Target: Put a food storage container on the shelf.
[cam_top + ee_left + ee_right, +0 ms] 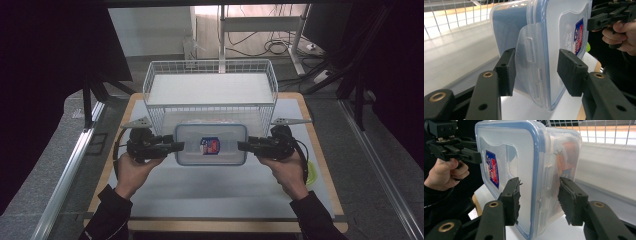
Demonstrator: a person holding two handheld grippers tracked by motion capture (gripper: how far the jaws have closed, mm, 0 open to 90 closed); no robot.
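A clear lidded plastic container [210, 144] with blue seal and label is held level, lid up.

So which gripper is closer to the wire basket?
Neither clearly. The left gripper holds the left end of the plastic box and the right gripper holds its right end, both just in front of the wire basket.

Container's [529, 170] orange contents blur behind frosted plastic.

We list one wooden-edged table [320, 165] with white mat [210, 192]; on it, far centre, one white wire basket [210, 87].
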